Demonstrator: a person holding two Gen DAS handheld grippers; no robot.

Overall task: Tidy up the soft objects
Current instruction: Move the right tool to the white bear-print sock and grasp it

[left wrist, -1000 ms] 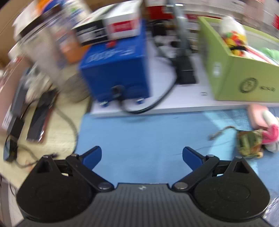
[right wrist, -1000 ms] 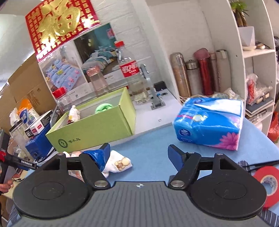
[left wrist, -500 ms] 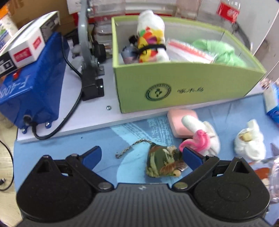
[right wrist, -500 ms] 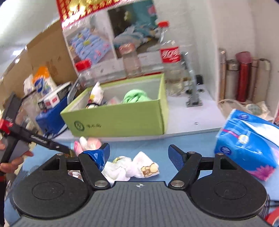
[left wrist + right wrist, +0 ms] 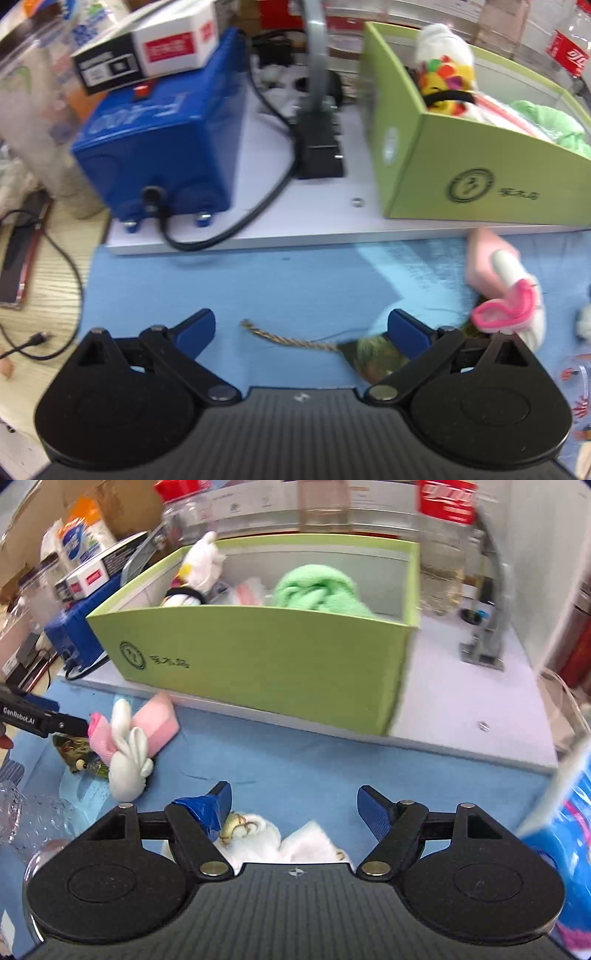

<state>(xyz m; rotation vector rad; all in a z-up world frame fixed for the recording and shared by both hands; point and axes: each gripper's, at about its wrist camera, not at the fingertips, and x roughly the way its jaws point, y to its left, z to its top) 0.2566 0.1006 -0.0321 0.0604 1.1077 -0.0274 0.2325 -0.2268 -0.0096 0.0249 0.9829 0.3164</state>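
A green box [image 5: 258,653] [image 5: 480,166] on a white shelf holds a green cloth [image 5: 317,590], a white plush with coloured dots [image 5: 445,70] and other soft items. On the blue mat lie a pink sponge [image 5: 157,723], a white-and-pink bunny plush [image 5: 127,757] [image 5: 517,306], a camouflage pouch [image 5: 373,356] [image 5: 75,755] with a braided cord [image 5: 288,338], and a white plush [image 5: 258,836]. My left gripper [image 5: 301,328] is open, its right finger over the pouch. My right gripper [image 5: 295,808] is open above the white plush.
A blue machine [image 5: 162,147] with a black cable and a white carton on top stands left of the box. A metal stand [image 5: 317,110] is between them. A blue tissue pack [image 5: 561,834] is at right, a crumpled clear bottle [image 5: 29,819] at left.
My left gripper has swung left and lower, so the pouch now sits under its right finger. My right gripper has moved down and closer to the white plush and the box.
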